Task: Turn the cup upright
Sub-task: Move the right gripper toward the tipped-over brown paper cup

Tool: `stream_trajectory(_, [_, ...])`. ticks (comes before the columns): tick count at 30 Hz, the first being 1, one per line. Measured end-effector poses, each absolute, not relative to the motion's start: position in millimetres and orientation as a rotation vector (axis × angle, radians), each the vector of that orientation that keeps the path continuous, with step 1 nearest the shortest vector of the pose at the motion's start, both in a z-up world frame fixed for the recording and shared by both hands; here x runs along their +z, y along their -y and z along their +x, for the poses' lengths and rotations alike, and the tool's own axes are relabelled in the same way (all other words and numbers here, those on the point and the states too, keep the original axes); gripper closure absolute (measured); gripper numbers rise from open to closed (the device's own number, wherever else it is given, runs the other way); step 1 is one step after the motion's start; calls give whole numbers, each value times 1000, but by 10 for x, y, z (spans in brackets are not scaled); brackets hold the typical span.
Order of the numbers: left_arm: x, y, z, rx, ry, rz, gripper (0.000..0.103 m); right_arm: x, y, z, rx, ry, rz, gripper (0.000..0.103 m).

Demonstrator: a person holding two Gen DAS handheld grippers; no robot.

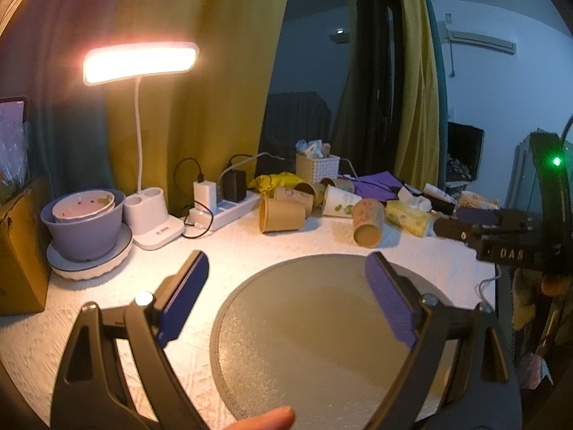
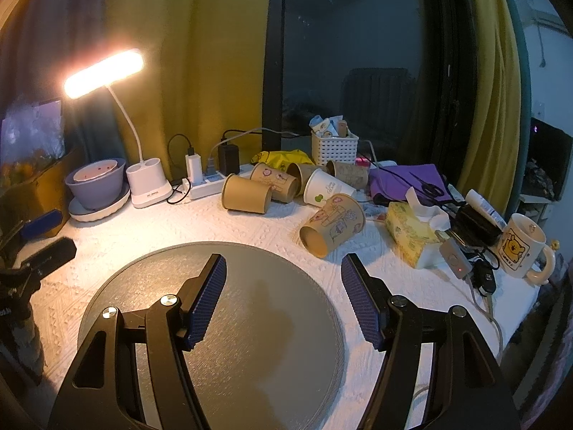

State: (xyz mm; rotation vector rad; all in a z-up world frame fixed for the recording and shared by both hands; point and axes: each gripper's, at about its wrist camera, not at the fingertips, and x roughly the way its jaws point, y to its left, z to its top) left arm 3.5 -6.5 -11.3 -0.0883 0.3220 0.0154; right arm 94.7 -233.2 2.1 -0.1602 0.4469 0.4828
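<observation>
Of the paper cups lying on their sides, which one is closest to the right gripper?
The cartoon-printed brown cup beside the yellow tissue box, its mouth facing the grey round mat. The other cups lie farther back, near the power strip and basket.

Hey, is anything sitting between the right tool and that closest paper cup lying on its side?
Nothing visible. The right tool is open above the round grey mat, and only bare mat and white tablecloth separate it from the tipped cup. The tissue box sits off to the cup's right.

Kraft-brown cup (image 2: pixel 333 225) w/ cartoon doodles, white cup (image 2: pixel 326 188) w/ green print, grey round mat (image 2: pixel 250 340), blue ribbed pads (image 2: pixel 209 301), yellow curtain (image 2: pixel 200 53).
</observation>
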Motion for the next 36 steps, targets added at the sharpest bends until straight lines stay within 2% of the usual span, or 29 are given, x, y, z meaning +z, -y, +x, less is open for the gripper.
stream_trajectory(8, [-203,27,283,68,-413,-116,13,7,2418,1319,502,-472,-133,33])
stream_trajectory(17, [-68,149,868,101,-532,-206,13,133,2452,1890,563,-501,-136,33])
stream_trajectory(26, [-182,159,1697,160,-708,-440,13,187,2413,2589,627,-553,-159,33])
stream_trajectory(36, [-339,139,2398,261,-789,-635,13,145,2345,3334,662,-644,-147,33])
